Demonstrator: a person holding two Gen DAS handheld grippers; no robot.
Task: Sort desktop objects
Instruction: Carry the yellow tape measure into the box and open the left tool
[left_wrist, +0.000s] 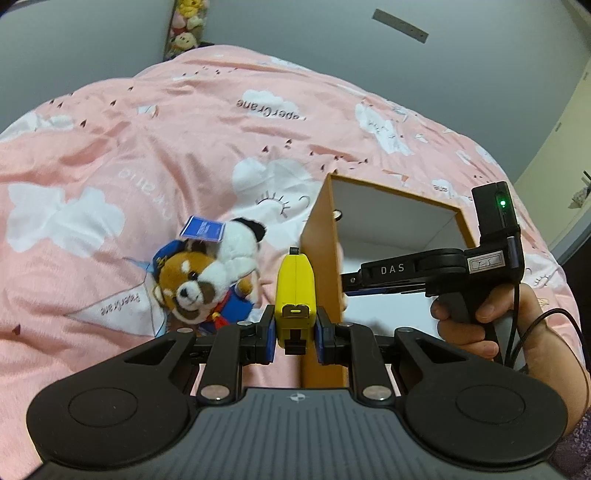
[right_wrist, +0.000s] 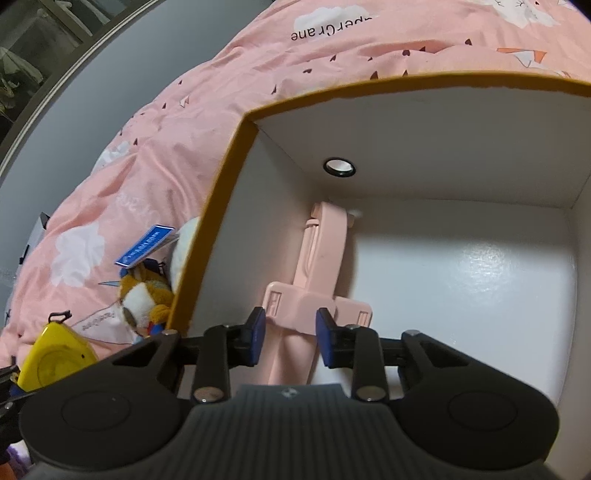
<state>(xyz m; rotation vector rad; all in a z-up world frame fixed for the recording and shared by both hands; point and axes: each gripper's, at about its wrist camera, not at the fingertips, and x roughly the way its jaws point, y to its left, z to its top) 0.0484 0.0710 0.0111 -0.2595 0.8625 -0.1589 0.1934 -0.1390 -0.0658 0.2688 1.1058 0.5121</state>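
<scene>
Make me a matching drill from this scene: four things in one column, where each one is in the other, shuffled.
1. yellow tape measure
2. pink holder
3. plush toy
4. orange box

A. lying on the box floor
B. standing on the pink bedspread, open top
C. clamped in the left tongs
D. lying on the bedspread left of the box

Pairs: 1-C, 2-A, 3-D, 4-B

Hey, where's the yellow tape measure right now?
The yellow tape measure is clamped in the left hand-held gripper, just outside the orange box's left wall, with the plush red panda on its other side.
</scene>
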